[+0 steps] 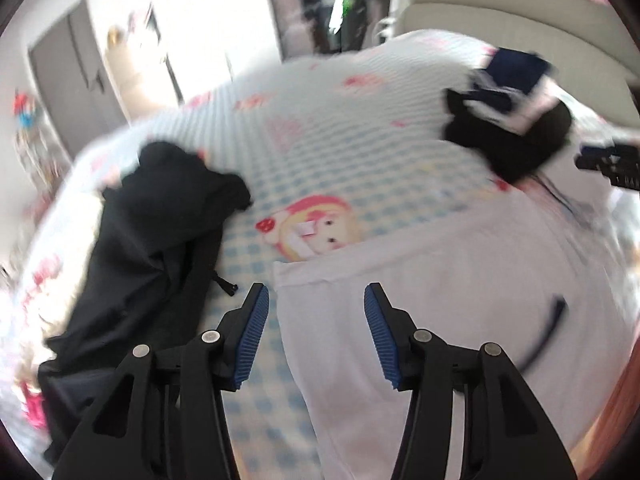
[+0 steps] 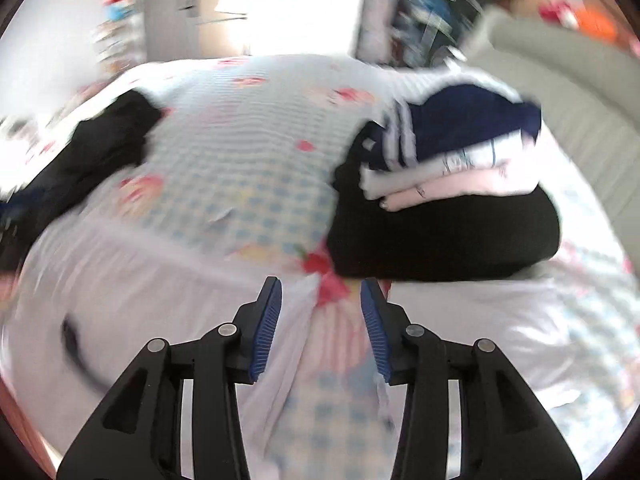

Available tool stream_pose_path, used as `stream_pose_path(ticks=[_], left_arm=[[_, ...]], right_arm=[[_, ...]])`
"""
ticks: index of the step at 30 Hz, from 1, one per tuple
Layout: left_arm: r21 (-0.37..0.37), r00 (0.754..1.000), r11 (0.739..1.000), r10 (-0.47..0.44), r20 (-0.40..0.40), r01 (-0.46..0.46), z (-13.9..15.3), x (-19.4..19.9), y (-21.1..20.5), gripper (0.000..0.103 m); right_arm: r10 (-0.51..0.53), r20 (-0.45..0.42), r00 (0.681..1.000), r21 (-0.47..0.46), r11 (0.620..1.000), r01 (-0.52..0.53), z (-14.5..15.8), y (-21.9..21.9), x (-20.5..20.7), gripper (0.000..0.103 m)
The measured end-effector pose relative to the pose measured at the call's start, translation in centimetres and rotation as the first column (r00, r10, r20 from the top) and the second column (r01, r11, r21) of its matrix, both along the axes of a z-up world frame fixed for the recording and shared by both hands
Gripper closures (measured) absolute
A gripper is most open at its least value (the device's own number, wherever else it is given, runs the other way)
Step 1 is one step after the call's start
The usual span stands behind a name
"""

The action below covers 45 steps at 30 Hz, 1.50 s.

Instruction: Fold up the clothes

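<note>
Left wrist view: our left gripper [image 1: 316, 296] hangs with jaws apart over the white garment [image 1: 440, 300] spread on the checked bedsheet [image 1: 340, 152] — nothing held. Our right gripper [image 2: 321, 292] is likewise spread wide, near the folded stack [image 2: 448, 168]; black clothes [image 1: 160, 220] lie left.

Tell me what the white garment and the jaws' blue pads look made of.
White garment: thin, soft woven or knit fabric, matte, judging by its limp drape and creases; blur hides the weave. Blue pads: likely rubber or soft plastic, matte, with fine ridges across the face.
</note>
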<state>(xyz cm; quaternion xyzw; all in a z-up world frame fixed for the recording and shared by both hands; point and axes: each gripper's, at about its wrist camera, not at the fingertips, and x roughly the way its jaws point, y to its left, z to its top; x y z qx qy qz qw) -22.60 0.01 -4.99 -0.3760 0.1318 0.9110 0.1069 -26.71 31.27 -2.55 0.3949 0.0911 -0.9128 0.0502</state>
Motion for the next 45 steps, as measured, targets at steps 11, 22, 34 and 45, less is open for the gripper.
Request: stream_pose_path(ticks=[11,22,34,45], left_arm=[[0.222,0.988,0.97,0.063,0.141,-0.094,-5.2,11.2,3.5,0.051],[0.046,0.986,0.997,0.057,0.157,-0.065,-9.0,12.3,5.6,0.065],[0.178,0.977,0.967,0.154,0.148,-0.18,-8.2,12.9,1.3,0.047],[0.206,0.971,0.95,0.218,0.095,-0.233,-6.2,15.0,-1.5,0.047]], right_arm=[[-0.037,0.028,0.999,-0.022,0.999,0.038,-3.1,-5.4,13.2,0.061],[-0.055,0.128,0.99,0.049,0.998,0.049,-9.4,-10.3,16.5,0.061],[-0.198,0.117,0.973,-0.07,0.976,0.207,-8.4,-3.6,17.8,0.06],[-0.28,0.145,0.949,-0.158,0.94,0.302,-9.0,0.3,18.6,0.059]])
